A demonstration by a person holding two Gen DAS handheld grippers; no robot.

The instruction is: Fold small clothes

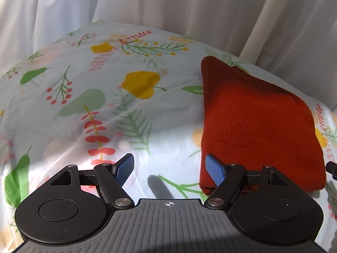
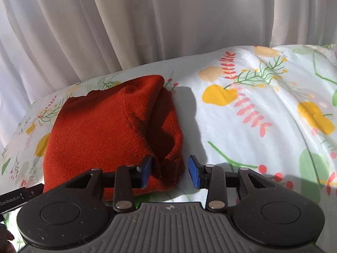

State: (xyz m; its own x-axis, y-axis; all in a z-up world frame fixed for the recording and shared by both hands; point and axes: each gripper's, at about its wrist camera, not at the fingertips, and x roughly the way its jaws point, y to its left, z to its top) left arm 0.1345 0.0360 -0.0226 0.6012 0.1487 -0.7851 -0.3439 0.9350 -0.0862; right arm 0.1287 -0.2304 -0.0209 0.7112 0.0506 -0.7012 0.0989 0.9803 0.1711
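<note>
The right wrist view shows a loose fold along the right edge of the folded rust-red knit garment (image 2: 109,130); the left wrist view shows only its smooth top. It lies on the floral cloth (image 1: 105,109) of the surface, at 1 o'clock from the left tool (image 1: 169,169) and 11 o'clock from the right tool (image 2: 169,171). Both tools are wide open and hold nothing. A label at 8 o'clock reads "GenRobot.AI" (image 2: 10,200).

The folded garment (image 1: 259,122) is a plain rust-red knit. The cloth (image 1: 130,113) under it is white, printed with yellow fruit, green leaves and red-pink sprigs. The curtain (image 2: 126,25) looks off-white, perhaps cream. Both tools have blue pads (image 2: 194,169) on black frames.
</note>
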